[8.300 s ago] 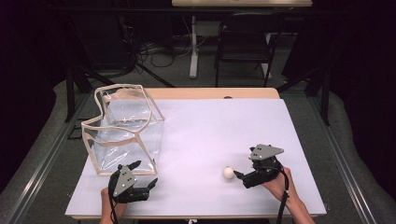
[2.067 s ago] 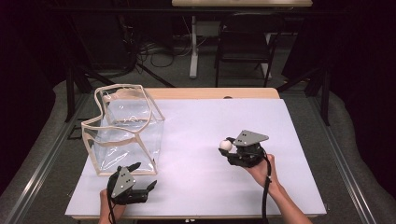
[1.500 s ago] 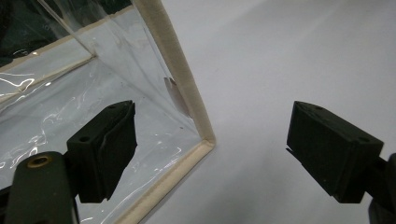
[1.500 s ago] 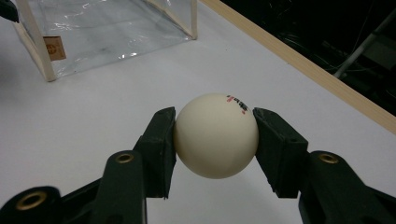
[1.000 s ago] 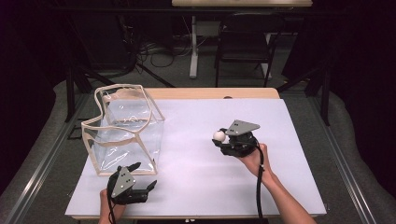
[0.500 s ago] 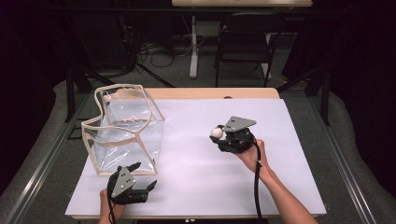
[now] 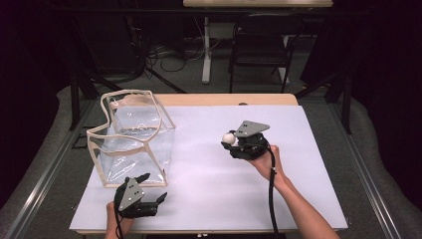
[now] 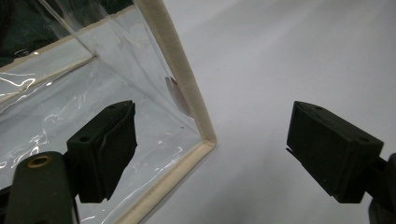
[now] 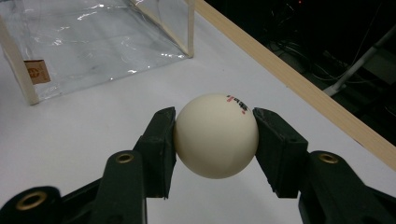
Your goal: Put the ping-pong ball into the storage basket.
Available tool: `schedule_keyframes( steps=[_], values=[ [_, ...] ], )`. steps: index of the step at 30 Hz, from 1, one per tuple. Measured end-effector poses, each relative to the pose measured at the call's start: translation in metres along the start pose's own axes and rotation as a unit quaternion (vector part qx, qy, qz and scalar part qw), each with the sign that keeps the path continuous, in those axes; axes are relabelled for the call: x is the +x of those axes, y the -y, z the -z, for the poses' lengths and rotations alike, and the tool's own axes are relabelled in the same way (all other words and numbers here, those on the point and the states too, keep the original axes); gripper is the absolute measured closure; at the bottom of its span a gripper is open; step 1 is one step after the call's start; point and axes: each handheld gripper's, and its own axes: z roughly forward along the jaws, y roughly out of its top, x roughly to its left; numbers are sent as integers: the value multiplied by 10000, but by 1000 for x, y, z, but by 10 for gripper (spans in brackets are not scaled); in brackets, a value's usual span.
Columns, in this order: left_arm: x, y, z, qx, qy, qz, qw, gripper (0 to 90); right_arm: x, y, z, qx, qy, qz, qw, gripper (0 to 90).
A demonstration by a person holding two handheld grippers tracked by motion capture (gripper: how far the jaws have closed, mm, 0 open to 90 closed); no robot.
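Note:
A white ping-pong ball (image 9: 215,136) with small red print is pinched between the two black jaws of my right gripper (image 9: 215,140). In the high view that gripper (image 7: 234,142) hangs above the middle of the white table, ball (image 7: 228,138) pointing left toward the clear plastic bag (image 7: 132,137) with cream trim, which stands open-topped at the left. My left gripper (image 7: 152,188) rests near the front left edge, just in front of the bag. Its jaws stand wide apart, with the bag's lower corner (image 8: 205,140) between and beyond them, untouched.
The white table top (image 7: 298,164) has a wooden strip (image 7: 224,99) along its far edge. Behind the table stand a dark chair (image 7: 261,50) and stand legs with cables on the floor. Metal rails run along both table sides.
My right gripper has carried the ball slightly left and farther from the front edge, toward the bag. The left gripper has stayed put.

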Motion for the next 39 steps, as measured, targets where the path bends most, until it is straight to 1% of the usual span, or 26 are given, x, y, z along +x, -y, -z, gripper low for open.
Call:
schedule_keyframes(
  steps=[10,18,33,39],
  values=[
    [0,0,0,-5,2,-2,10000,160,0,-5,-2,-23,-3,24,10000,508],
    [0,0,-1,-9,0,19,10000,160,-4,-9,-5,-29,13,26,10000,508],
    [0,0,-1,-13,6,30,10000,161,-5,-26,-10,-78,-17,166,9998,508],
    [0,0,-1,-11,1,32,10000,161,-6,-32,-13,-108,-29,179,9998,508]
  ],
)
